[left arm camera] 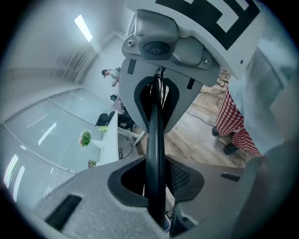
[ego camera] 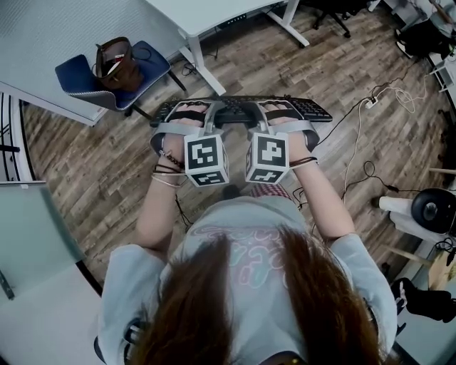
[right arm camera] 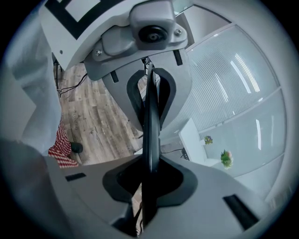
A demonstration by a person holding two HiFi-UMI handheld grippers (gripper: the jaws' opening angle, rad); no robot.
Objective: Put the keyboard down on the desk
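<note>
A black keyboard (ego camera: 242, 110) hangs level in the air over the wooden floor, in front of the person's chest. My left gripper (ego camera: 189, 111) is shut on its left part and my right gripper (ego camera: 277, 110) is shut on its right part. In the left gripper view the keyboard (left arm camera: 155, 140) shows edge-on as a thin dark slab clamped between the grey jaws of the left gripper (left arm camera: 156, 186). The right gripper view shows the same slab (right arm camera: 150, 126) pinched in the right gripper (right arm camera: 148, 186). Each view has the other gripper's body at the slab's far end.
A white desk (ego camera: 214, 14) stands ahead, beyond the keyboard. A blue chair (ego camera: 85, 78) with a brown bag (ego camera: 117, 64) is at the upper left. Cables (ego camera: 360, 128) run over the floor at the right, near a white device (ego camera: 424, 210). A glass panel (ego camera: 35, 235) is at the left.
</note>
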